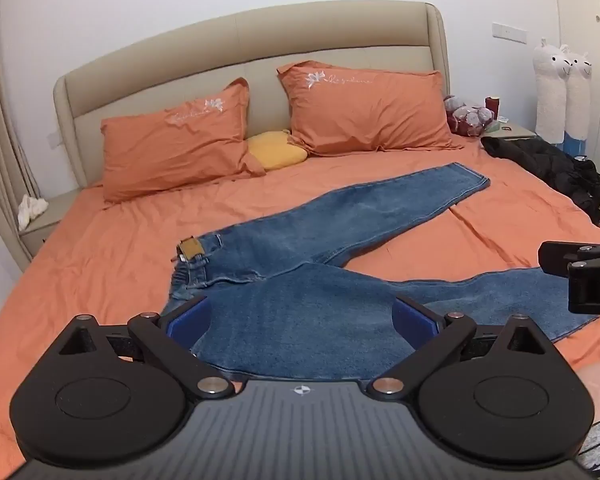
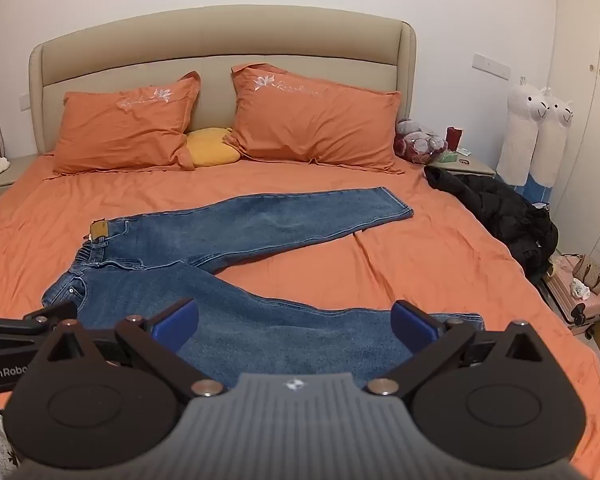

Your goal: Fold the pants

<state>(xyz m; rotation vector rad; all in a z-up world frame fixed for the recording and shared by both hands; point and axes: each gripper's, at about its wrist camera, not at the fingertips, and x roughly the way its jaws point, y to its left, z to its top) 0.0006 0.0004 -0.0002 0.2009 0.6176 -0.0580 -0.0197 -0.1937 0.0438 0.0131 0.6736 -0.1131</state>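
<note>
Jeans [image 2: 236, 240] sprawl mid-frame on the orange bed [image 2: 420, 264], legs splayed, black jacket [image 2: 500, 208] at right, left gripper [image 1: 302, 320] and right gripper [image 2: 296, 320] both spread wide, empty

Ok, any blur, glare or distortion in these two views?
Left wrist view: strong fisheye bend in the headboard, dark corners, jeans sharp, soft even light, no glare. Right wrist view: same bend and dark corners, jeans clear, gripper body up close slightly soft.

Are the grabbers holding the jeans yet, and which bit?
No, nothing is held. The left gripper and the right gripper are both wide open above the jeans, which lie spread on the bed.
</note>
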